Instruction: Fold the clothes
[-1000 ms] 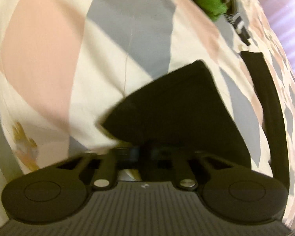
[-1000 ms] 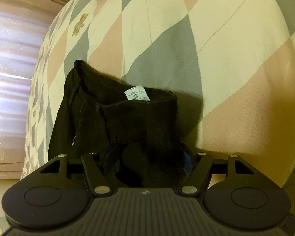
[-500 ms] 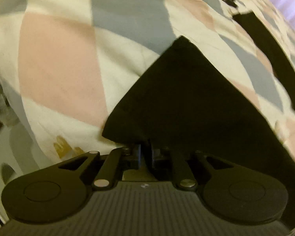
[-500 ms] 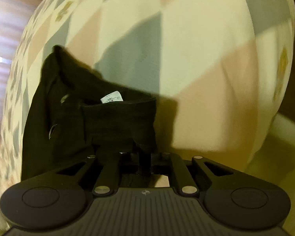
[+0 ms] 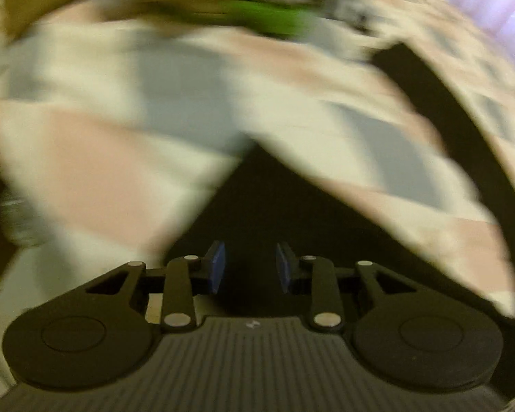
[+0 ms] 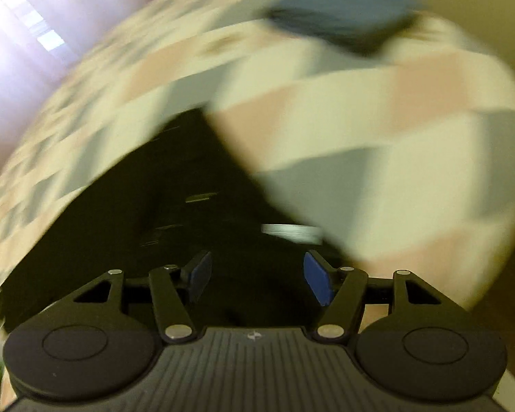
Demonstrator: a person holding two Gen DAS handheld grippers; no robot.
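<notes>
Both views are motion-blurred. A black garment point(image 5: 274, 206) lies flat on the patterned bed cover point(image 5: 103, 171), one corner pointing away from my left gripper point(image 5: 250, 267). That gripper's jaws are opening; the blue pads point(image 5: 218, 267) stand apart above the cloth and press on nothing. In the right wrist view the same black garment point(image 6: 175, 199) shows its white label point(image 6: 290, 233). My right gripper point(image 6: 257, 276) hangs above it, its jaws opening wider, with no cloth pinched between them.
A long black strip point(image 5: 439, 103) runs along the cover at the right of the left wrist view. Something green point(image 5: 267, 17) lies at the far end. A folded blue-grey item point(image 6: 343, 10) sits further up the bed cover point(image 6: 395, 137).
Both grippers were shut on the black garment's edge; now their jaws have parted and let it go. Both have lifted away and rolled, so more of the bed shows.
</notes>
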